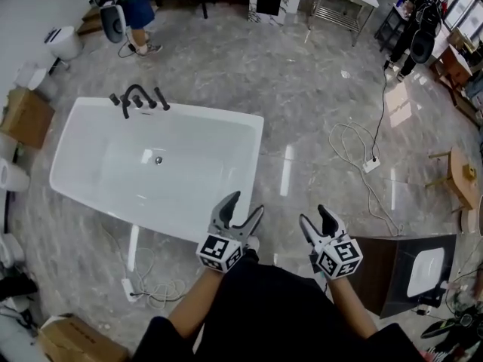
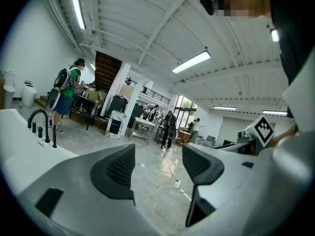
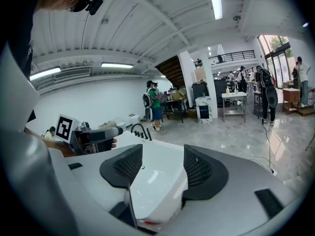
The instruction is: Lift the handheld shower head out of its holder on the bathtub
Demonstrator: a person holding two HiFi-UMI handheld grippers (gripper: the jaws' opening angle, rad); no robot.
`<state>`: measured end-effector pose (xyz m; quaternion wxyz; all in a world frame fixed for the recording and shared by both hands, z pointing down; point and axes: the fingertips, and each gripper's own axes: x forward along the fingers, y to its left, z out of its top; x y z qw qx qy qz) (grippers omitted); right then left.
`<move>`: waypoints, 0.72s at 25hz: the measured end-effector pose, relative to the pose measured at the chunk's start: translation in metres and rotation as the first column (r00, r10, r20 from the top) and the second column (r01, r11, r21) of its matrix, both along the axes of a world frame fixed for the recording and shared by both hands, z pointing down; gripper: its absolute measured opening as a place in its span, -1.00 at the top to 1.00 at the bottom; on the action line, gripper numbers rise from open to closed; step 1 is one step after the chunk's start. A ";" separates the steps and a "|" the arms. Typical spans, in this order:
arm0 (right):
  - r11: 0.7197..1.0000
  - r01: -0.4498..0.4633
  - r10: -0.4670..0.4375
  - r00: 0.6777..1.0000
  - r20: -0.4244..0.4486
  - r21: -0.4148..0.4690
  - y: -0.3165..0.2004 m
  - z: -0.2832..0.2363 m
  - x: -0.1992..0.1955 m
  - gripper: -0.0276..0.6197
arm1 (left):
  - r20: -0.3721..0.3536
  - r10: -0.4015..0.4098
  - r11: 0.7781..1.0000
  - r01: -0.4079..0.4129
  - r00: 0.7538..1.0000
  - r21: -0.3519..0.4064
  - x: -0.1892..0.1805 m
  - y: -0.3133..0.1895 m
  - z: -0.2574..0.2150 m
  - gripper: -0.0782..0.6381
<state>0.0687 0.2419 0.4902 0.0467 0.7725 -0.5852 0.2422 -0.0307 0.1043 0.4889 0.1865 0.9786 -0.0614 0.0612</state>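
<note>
The shower head (image 1: 161,99) is, as far as I can judge, one of the slim black uprights beside the arched spout (image 1: 136,88) on the tub's (image 1: 255,164) far rim. It is too small to say which one, and none looks lifted from its seat. The tub is a glossy white rectangle with rounded inner walls, and its fittings are thin and dark. The left gripper (image 1: 247,204) and right gripper (image 1: 315,216) hang close to the person's body, well apart from the fittings, each with jaws spread wide and nothing between its ribbed black pads. Likely troubles are closing on the wrong upright, a smooth round handle slipping in the pads, and the cable (image 1: 151,281) on the polished grey floor (image 1: 302,89) beside the tub catching a foot.
</note>
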 end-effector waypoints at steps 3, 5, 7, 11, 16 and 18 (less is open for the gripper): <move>1.000 0.012 -0.012 1.000 -0.002 -0.005 -0.028 -0.003 0.003 0.20 | 0.000 -0.013 1.000 0.013 1.000 -0.015 0.001 -0.030 0.006 0.01; 1.000 0.022 -0.022 1.000 0.005 -0.015 -0.040 -0.001 0.003 0.20 | -0.003 -0.026 0.999 0.026 1.000 -0.020 0.002 -0.046 0.010 0.01; 0.999 0.035 -0.034 0.999 0.023 -0.037 -0.044 0.004 0.003 0.20 | -0.012 -0.045 0.998 0.045 0.999 -0.033 0.002 -0.055 0.011 0.01; 0.997 0.050 -0.048 0.998 0.041 -0.051 -0.052 0.007 0.014 0.20 | -0.029 -0.066 0.996 0.065 0.997 -0.062 0.000 -0.058 0.013 0.01; 0.996 0.094 -0.094 0.996 0.010 -0.006 -0.084 -0.005 0.031 0.20 | -0.032 -0.138 0.988 0.135 0.990 -0.073 -0.010 -0.062 0.009 0.01; 0.987 0.157 -0.157 0.988 0.002 -0.015 -0.104 0.000 0.034 0.20 | -0.019 -0.180 0.981 0.178 0.983 -0.083 -0.010 -0.069 0.013 0.01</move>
